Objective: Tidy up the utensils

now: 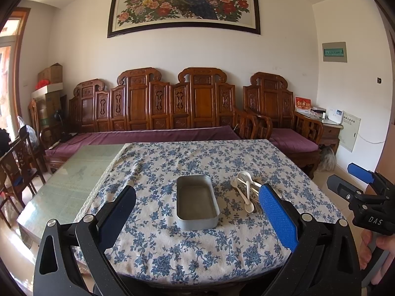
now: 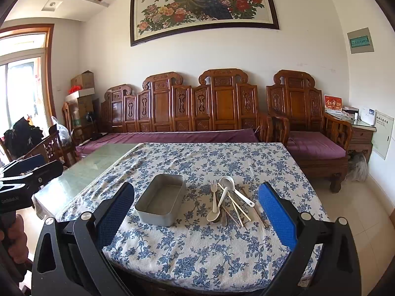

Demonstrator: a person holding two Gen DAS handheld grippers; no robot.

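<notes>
An empty grey metal tray [image 1: 197,202] [image 2: 161,199] sits mid-table on the blue-flowered cloth. Just right of it lies a pile of utensils [image 1: 246,191] [image 2: 229,202]: a white fork [image 2: 214,194], white spoons [image 2: 223,197], chopsticks and some metal pieces. My left gripper [image 1: 197,212] hangs open above the near table edge, its blue-padded fingers [image 1: 277,214] framing the tray. My right gripper [image 2: 196,213] is open too, held over the near edge with tray and utensils between its fingers [image 2: 276,214]. Each gripper shows at the edge of the other's view, hand-held.
The flowered cloth [image 2: 209,246] covers the right part of a glass-topped table [image 1: 71,180]; the bare glass lies to the left. A carved wooden sofa with purple cushions [image 1: 153,135] stands behind. Wooden chairs [image 1: 17,167] are at the left, and a side cabinet [image 2: 360,133] at the right.
</notes>
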